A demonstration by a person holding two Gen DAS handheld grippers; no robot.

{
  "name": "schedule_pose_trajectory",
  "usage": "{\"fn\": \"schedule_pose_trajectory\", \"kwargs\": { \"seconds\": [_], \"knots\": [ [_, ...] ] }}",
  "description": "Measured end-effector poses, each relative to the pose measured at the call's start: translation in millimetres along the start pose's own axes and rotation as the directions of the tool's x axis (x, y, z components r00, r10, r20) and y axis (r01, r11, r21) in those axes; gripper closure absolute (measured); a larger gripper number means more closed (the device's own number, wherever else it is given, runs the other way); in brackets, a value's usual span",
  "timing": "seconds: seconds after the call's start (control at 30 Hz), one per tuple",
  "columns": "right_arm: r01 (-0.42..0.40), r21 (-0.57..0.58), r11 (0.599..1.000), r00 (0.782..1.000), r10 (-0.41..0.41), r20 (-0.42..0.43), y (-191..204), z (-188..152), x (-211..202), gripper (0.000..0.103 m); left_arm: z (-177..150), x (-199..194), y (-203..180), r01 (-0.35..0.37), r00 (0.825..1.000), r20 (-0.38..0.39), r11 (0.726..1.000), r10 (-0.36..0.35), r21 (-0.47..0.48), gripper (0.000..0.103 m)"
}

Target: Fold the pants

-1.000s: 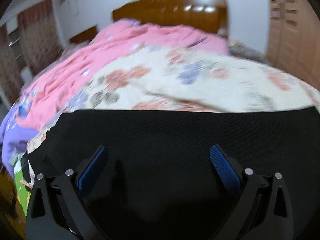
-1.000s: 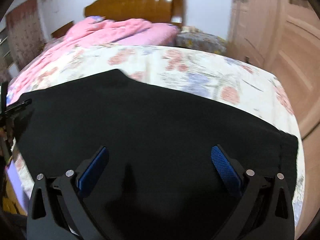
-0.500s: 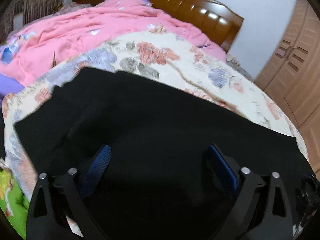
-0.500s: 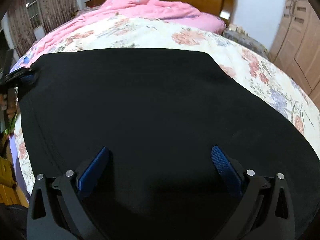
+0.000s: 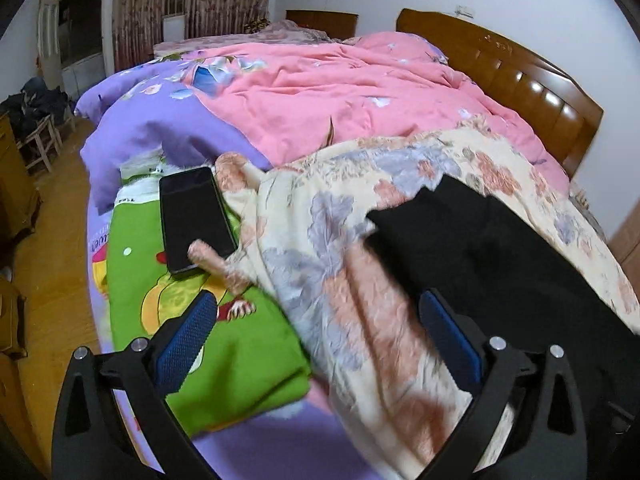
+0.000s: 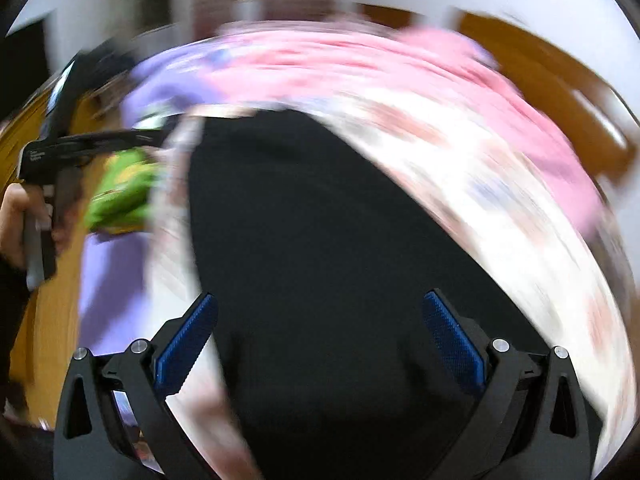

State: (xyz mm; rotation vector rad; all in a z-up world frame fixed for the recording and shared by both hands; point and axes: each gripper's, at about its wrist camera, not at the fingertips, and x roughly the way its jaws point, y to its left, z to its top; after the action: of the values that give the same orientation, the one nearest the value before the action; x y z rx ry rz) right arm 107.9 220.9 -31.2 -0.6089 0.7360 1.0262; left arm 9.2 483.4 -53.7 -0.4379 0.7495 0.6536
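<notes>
Bed (image 5: 360, 92) under floral quilt (image 5: 340, 216), black pants (image 5: 500, 248) on it, left claw (image 5: 316, 340) opening empty, right claw (image 6: 320, 336) wide.

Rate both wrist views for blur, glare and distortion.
Left wrist view: mostly sharp, phone and pink quilt crisp, slight smear on the floral blanket, glare patches on the headboard, fisheye bending at the edges. Right wrist view: heavy motion blur; only the black pants mass and right gripper read clearly.

- Near left, a phone (image 5: 195, 218) lies on the green blanket (image 5: 224, 364).
- Far behind, a bunched pink quilt (image 5: 360, 92) and wooden headboard (image 5: 516, 76) block passage.
</notes>
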Motion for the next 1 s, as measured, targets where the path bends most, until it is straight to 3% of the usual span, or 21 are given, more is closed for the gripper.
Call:
{"fn": "schedule_pose_trajectory", "kwargs": {
  "seconds": [0.1, 0.17, 0.27, 0.37, 0.57, 0.73, 0.77, 0.87, 0.93, 1.0],
  "knots": [
    [-0.056, -0.118, 0.991, 0.998, 0.057, 0.004, 43.3, 45.6, 35.8, 0.006, -6.4, -3.5, 7.0, -0.028, 0.999, -0.023, 0.999, 0.028, 0.023, 0.002],
    [-0.051, -0.175, 0.983, 0.998, 0.054, 0.013, 72.0, 63.2, 48.6, 0.022, -11.7, -7.2, 14.4, -0.029, 0.999, -0.031, 0.999, 0.03, 0.022, 0.002],
    [-0.045, -0.199, 0.979, 0.999, 0.045, -0.007, 88.5, 79.2, 66.9, 0.025, -18.2, -13.6, 28.1, -0.015, 0.999, -0.034, 1.0, 0.015, 0.005, 0.002],
    [-0.065, -0.202, 0.977, 0.997, 0.056, -0.046, 93.7, 77.4, 77.1, 0.025, -23.0, -13.8, 37.6, 0.004, 0.999, -0.046, 1.0, -0.005, -0.012, 0.002],
    [0.028, -0.284, 0.959, 0.995, -0.053, -0.081, 93.7, 75.5, 108.3, 0.039, -26.3, -11.9, 45.0, 0.06, 0.997, -0.053, 0.997, -0.063, -0.051, 0.002],
    [0.078, -0.378, 0.923, 0.991, -0.112, -0.069, 105.7, 71.8, 122.2, 0.039, -28.8, -7.7, 40.0, 0.1, 0.992, -0.069, 0.993, -0.105, -0.066, 0.002],
    [0.082, -0.387, 0.918, 0.992, -0.114, -0.06, 107.3, 72.5, 121.9, 0.045, -29.5, -6.3, 38.3, 0.112, 0.99, -0.077, 0.991, -0.117, -0.073, 0.002],
    [0.061, -0.345, 0.937, 0.997, -0.075, -0.026, 100.8, 78.4, 112.7, 0.071, -31.7, -5.7, 32.4, 0.171, 0.979, -0.095, 0.981, -0.179, -0.088, 0.002],
    [0.005, -0.255, 0.967, 1.0, -0.007, -0.005, 84.4, 84.4, 103.2, 0.076, -31.9, -5.5, 29.6, 0.229, 0.965, -0.102, 0.967, -0.241, -0.114, 0.002],
    [-0.067, -0.155, 0.986, 0.997, 0.071, 0.017, 66.8, 88.2, 97.3, 0.077, -29.1, -2.2, 28.4, 0.321, 0.934, -0.106, 0.931, -0.342, -0.176, 0.002]
  ]
}}
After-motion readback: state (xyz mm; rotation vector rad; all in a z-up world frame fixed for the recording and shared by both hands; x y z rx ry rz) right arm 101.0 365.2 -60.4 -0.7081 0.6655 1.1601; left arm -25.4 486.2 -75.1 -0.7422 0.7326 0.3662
